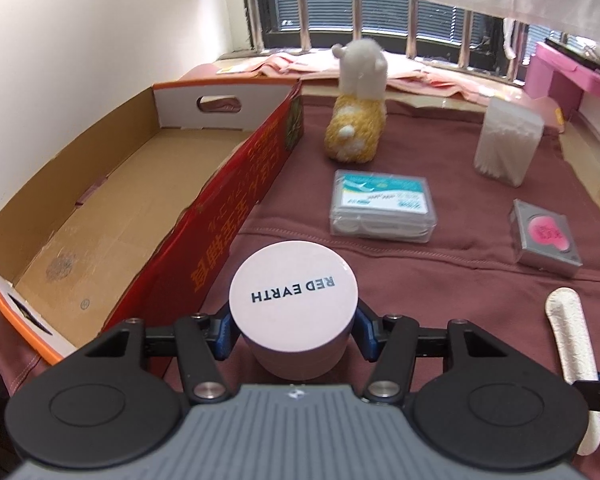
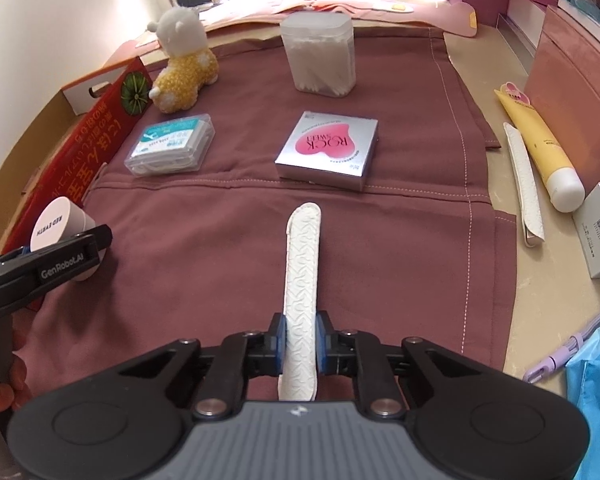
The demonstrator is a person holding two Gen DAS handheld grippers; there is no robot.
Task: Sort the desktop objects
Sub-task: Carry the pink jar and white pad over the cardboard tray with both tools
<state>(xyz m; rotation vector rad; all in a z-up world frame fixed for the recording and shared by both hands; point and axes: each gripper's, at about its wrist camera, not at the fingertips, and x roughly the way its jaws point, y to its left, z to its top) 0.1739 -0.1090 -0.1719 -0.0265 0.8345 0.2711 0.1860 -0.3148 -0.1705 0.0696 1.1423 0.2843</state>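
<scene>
Left gripper (image 1: 294, 334) clamped on the pink Red Earth jar (image 1: 293, 300), just beside the open cardboard box (image 1: 112, 200), jar base hidden behind the gripper body. Right gripper (image 2: 300, 342) pinched on one white embossed sleeve (image 2: 302, 272), near end cut off. On the maroon cloth (image 2: 220, 240): one plush toy (image 2: 182, 64), one floss case (image 2: 170, 144), one silver box (image 2: 328, 150), one swab tub (image 2: 320, 54); second sleeve (image 2: 524, 188) off-cloth.
</scene>
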